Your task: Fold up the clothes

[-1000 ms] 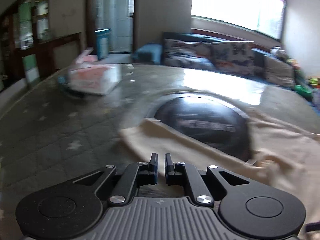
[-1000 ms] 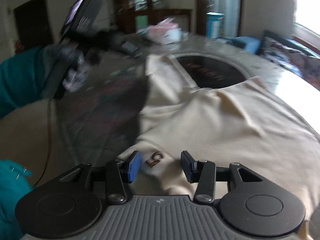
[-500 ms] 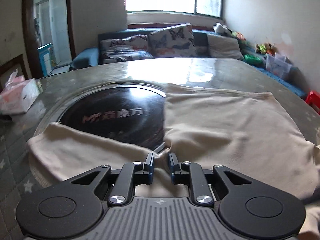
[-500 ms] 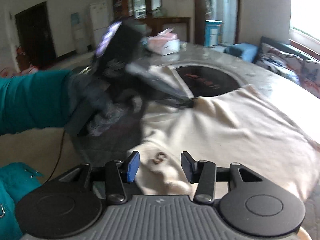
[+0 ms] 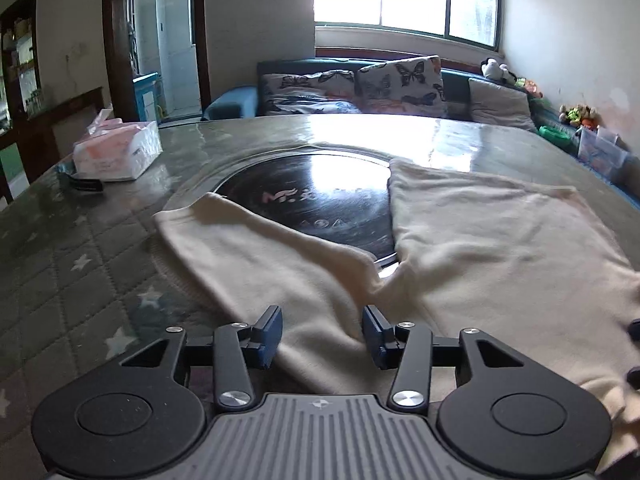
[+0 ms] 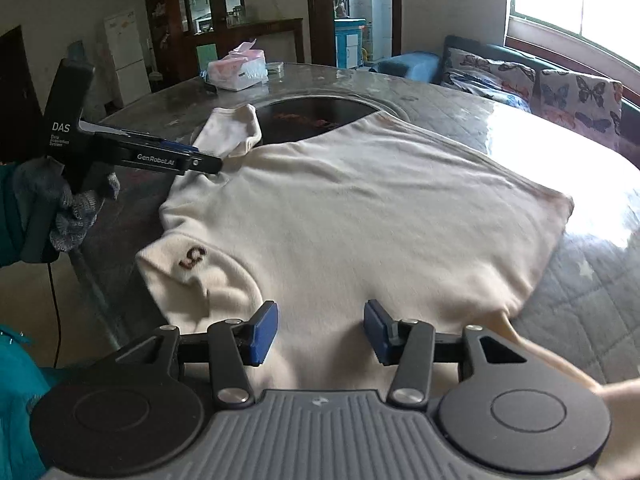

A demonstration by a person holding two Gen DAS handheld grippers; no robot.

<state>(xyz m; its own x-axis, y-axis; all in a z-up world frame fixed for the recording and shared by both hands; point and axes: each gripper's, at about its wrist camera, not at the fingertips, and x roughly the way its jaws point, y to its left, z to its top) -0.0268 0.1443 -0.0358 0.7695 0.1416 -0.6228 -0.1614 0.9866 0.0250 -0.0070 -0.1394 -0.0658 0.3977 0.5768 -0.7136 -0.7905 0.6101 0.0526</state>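
Most of the desk (image 6: 460, 104) lay under a cream shirt (image 6: 360, 216), spread flat, one sleeve (image 5: 256, 248) angled across a glossy black disc (image 5: 312, 196). That slick surface could let cloth slide and skew a fold. Both tools, left tool (image 5: 322, 330) and right tool (image 6: 320, 330), stood with jaws wide apart, gripping nothing; a shallow pinch might catch only one layer.
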